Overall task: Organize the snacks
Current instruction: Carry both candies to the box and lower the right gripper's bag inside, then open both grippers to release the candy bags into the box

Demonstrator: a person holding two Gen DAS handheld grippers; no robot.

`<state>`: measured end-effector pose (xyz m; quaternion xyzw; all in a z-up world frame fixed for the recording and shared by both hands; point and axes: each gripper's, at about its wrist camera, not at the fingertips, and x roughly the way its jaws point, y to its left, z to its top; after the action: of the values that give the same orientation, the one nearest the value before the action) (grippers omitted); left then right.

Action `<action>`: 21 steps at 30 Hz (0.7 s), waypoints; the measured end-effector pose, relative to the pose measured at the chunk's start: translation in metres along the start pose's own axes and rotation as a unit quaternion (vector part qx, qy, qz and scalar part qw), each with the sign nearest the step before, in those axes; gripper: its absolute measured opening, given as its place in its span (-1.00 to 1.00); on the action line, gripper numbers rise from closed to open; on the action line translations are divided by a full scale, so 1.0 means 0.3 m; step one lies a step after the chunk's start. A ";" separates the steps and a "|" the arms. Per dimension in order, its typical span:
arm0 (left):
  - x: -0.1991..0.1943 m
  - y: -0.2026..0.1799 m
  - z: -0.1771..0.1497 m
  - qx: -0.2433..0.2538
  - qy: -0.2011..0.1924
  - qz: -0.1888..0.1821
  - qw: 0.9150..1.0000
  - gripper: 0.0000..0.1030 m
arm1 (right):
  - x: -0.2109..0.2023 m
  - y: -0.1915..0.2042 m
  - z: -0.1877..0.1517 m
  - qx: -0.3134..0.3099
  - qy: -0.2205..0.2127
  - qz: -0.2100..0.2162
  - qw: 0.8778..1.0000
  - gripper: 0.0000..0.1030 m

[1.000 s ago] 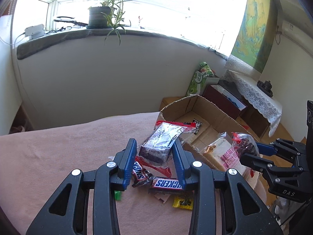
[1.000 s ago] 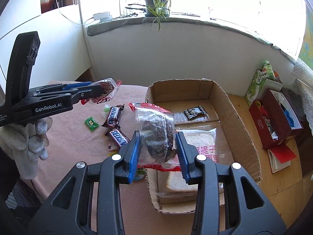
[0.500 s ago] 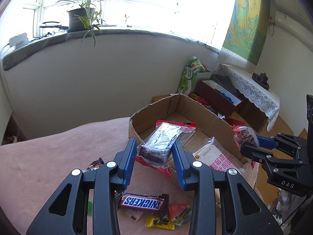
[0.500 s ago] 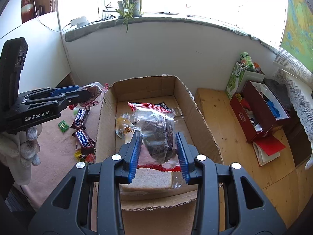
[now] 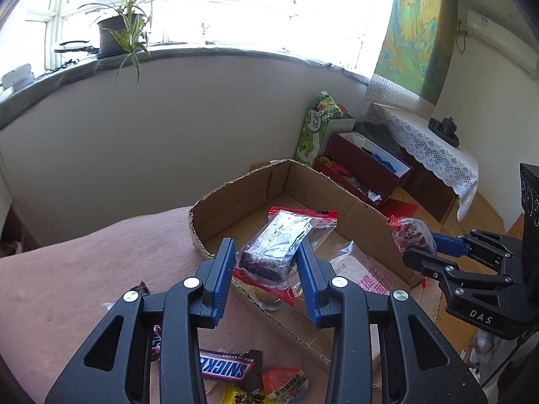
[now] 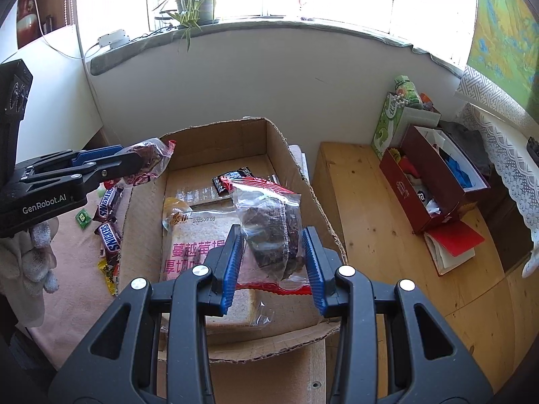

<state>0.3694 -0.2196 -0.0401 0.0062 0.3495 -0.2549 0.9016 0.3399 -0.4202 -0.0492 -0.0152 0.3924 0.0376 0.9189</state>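
Observation:
My left gripper is shut on a clear, red-edged brownie packet, held over the near left edge of the open cardboard box. My right gripper is shut on a second clear, red-edged brownie packet, held above the box's right half. Inside the box lie a bagged bread slice and a small dark packet. Snickers bars and small candies lie on the pink cloth left of the box. Each gripper shows in the other's view, the left in the right wrist view and the right in the left wrist view.
A red box of clutter and a green carton stand on the wooden surface right of the cardboard box. A white wall and a sill with a potted plant lie behind. A lace-covered table is at far right.
Both grippers have moved right with their packets, from over the cloth and loose snacks to over the cardboard box. Both grips are unchanged.

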 end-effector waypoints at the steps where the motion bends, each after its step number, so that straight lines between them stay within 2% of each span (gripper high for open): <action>1: 0.003 -0.005 0.003 0.001 0.000 0.000 1.000 -0.31 | 0.001 -0.002 -0.001 0.001 0.000 0.000 1.000 -0.27; 11: 0.006 -0.027 0.012 0.008 0.002 0.000 1.000 -0.25 | 0.007 0.005 -0.004 0.000 -0.001 0.000 1.000 -0.25; 12: 0.005 -0.029 0.012 0.010 0.002 0.001 1.000 -0.13 | 0.006 0.006 -0.005 -0.001 -0.002 0.000 1.000 -0.23; 13: 0.003 -0.032 0.012 0.010 0.001 0.003 1.000 -0.02 | 0.006 0.008 -0.005 -0.002 -0.003 -0.001 1.000 -0.14; 14: 0.002 -0.033 0.012 0.010 0.000 0.003 1.000 -0.01 | 0.005 0.011 -0.006 -0.003 -0.004 -0.001 1.000 -0.05; 16: -0.002 -0.031 0.011 0.009 0.000 0.003 1.000 -0.01 | -0.001 0.015 -0.007 -0.007 -0.010 -0.006 1.000 0.40; 21: -0.009 -0.023 0.011 0.007 -0.003 0.007 1.000 0.09 | -0.010 0.043 -0.007 -0.022 -0.013 -0.013 1.000 0.43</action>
<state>0.3665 -0.2250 -0.0347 0.0142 0.3453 -0.2513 0.9041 0.3353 -0.4077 -0.0485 -0.0399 0.3795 0.0346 0.9237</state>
